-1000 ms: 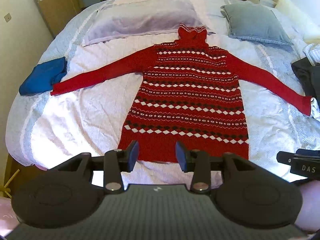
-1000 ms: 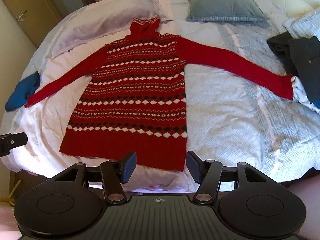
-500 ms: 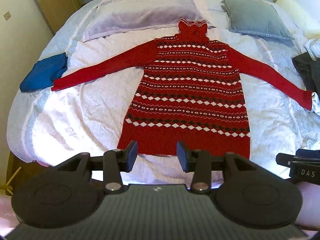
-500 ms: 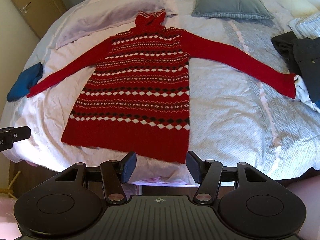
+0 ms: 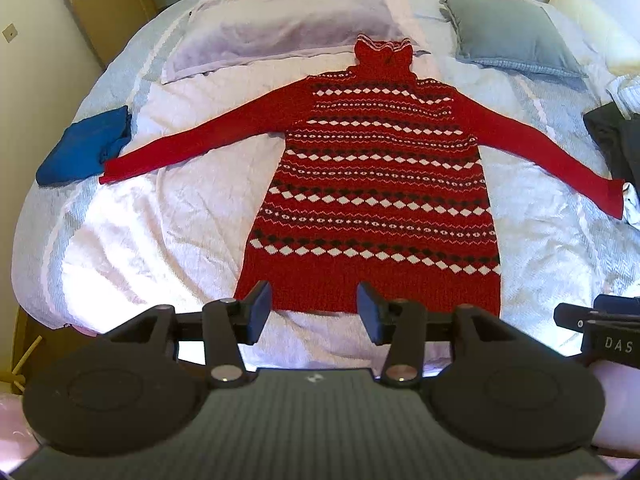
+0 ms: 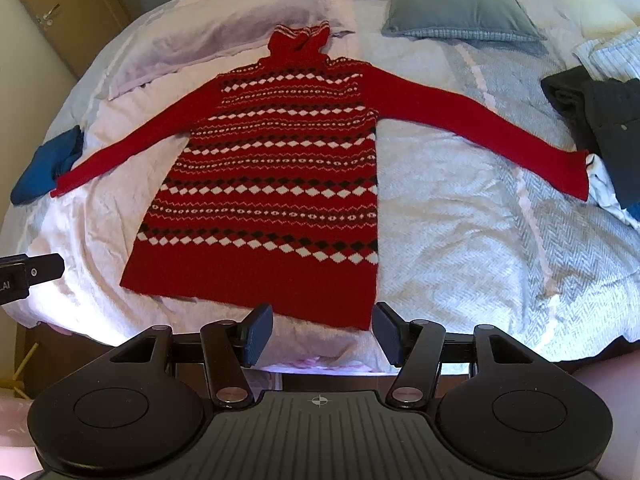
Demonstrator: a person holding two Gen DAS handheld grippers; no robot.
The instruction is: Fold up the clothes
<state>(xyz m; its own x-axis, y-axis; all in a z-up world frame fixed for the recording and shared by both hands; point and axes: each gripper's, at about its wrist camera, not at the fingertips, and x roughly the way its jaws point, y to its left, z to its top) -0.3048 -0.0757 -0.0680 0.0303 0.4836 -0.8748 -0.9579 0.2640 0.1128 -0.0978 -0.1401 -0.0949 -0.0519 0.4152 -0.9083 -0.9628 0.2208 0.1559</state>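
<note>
While the sweater (image 5: 380,184) lies spread flat, front up, across the middle of the bed (image 5: 152,216), both sleeves stretched out to the sides and the collar toward the pillows, no fold shows in it: body, sleeves and hem all lie in a single layer. The folding of this garment is therefore, by the look of it, all left to do. A blue bundle (image 5: 82,148) near the left cuff may be a garment already folded, and a dark heap (image 6: 600,120) by the right cuff may be clothes waiting; neither reading is certain. The left gripper (image 5: 314,307) and the right gripper (image 6: 323,334) both hover just short of the hem, jaws wide apart and holding nothing. Hidden or unclear: the bed's near edge behind the gripper bodies, the make-up of the dark heap, the white cloth beneath it, and whether the blue bundle is neatly folded. Fisheye bending distorts the bed's outline.
</note>
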